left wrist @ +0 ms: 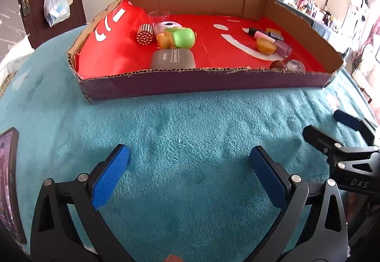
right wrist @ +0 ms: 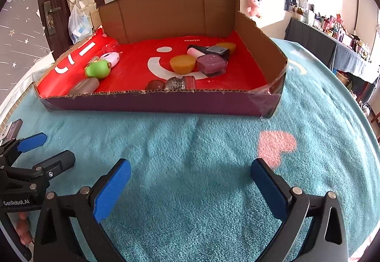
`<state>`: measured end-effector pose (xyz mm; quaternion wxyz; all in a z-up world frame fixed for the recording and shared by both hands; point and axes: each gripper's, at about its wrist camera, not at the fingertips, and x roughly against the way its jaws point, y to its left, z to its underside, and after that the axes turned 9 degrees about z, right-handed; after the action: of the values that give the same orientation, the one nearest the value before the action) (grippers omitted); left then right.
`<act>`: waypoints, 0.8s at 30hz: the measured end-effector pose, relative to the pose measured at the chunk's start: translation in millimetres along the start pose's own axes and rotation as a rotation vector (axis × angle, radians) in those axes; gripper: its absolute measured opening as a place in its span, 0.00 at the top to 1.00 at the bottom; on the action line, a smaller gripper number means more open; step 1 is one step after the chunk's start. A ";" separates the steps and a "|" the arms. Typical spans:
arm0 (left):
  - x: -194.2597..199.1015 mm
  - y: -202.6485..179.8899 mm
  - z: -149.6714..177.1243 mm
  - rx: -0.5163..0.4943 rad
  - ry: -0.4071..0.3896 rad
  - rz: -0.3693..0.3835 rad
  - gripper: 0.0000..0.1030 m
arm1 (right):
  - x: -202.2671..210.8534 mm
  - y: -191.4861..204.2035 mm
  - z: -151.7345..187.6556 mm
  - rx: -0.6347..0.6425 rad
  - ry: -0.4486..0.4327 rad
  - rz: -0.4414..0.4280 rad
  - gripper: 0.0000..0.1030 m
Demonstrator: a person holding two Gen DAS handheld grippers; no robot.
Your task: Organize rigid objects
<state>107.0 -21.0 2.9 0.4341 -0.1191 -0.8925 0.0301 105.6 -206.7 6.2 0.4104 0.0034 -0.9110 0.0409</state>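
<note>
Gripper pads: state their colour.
Blue, textured pads on black fingers; clearest in the right wrist view.

Both wrist views face the cardboard tray (left wrist: pixel 204 82) nearby.

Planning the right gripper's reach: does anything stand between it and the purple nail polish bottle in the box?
Yes. The right gripper is open over bare blanket, but the box's front wall crosses the path, and a small glittery jar lies just behind it, before the nail polish bottle.
</note>
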 end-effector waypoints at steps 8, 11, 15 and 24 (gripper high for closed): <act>-1.5 0.1 -0.4 -0.004 0.005 -0.010 0.00 | -1.7 0.0 0.1 -0.007 0.002 0.000 0.00; -1.8 0.0 -0.7 -0.005 0.005 -0.010 0.00 | -1.8 -0.2 0.3 -0.004 0.003 0.003 0.00; -1.8 0.0 -0.6 -0.006 0.005 -0.009 0.00 | -1.7 -0.3 0.3 -0.005 0.003 0.002 0.00; -2.2 0.0 -0.3 -0.007 0.005 -0.009 0.00 | -2.1 0.5 0.4 -0.001 0.006 0.006 0.00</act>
<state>108.5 -21.6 1.5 0.4362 -0.1168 -0.8919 0.0249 106.7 -206.2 4.2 0.4129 0.0002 -0.9098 0.0420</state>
